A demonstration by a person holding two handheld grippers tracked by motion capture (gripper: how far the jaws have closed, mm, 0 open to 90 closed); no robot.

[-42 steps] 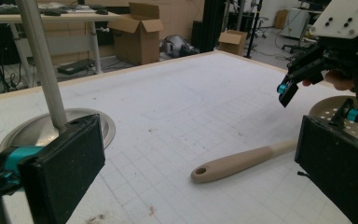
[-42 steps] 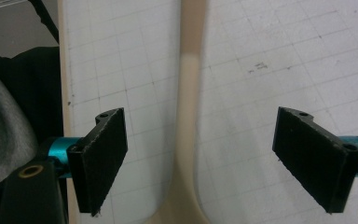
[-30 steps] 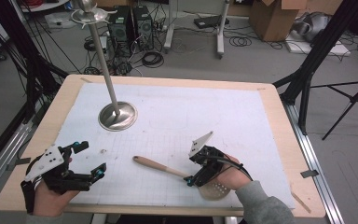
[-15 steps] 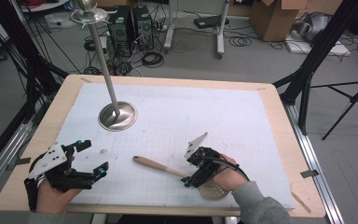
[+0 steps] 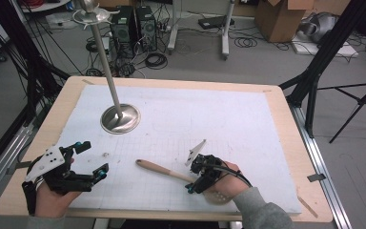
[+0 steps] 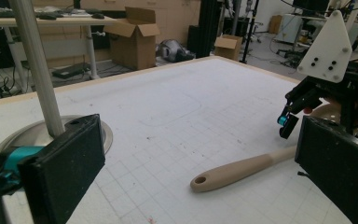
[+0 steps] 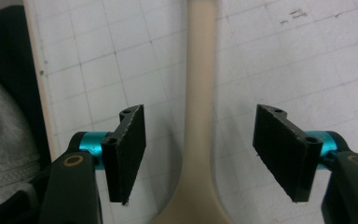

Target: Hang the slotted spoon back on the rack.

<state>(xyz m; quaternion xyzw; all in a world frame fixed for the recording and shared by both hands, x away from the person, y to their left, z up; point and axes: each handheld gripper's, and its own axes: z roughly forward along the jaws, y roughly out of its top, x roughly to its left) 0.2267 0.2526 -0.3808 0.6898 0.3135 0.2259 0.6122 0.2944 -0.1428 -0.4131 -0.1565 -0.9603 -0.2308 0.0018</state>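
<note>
the right gripper (image 5: 194, 183) hangs over the wooden spoon (image 5: 164, 171), which lies flat on the white mat (image 5: 228, 119) near the table's near edge, handle pointing left; its jaws have just been closing and straddle the handle's neck, pads (image 7: 131, 140) clear of the wood on both sides, apparently lining up a grip; the left gripper (image 5: 88, 160) rests at the near left, jaws apart and empty; the metal stand (image 5: 119, 117) is well apart at the far left, leaving open mat beyond.
</note>
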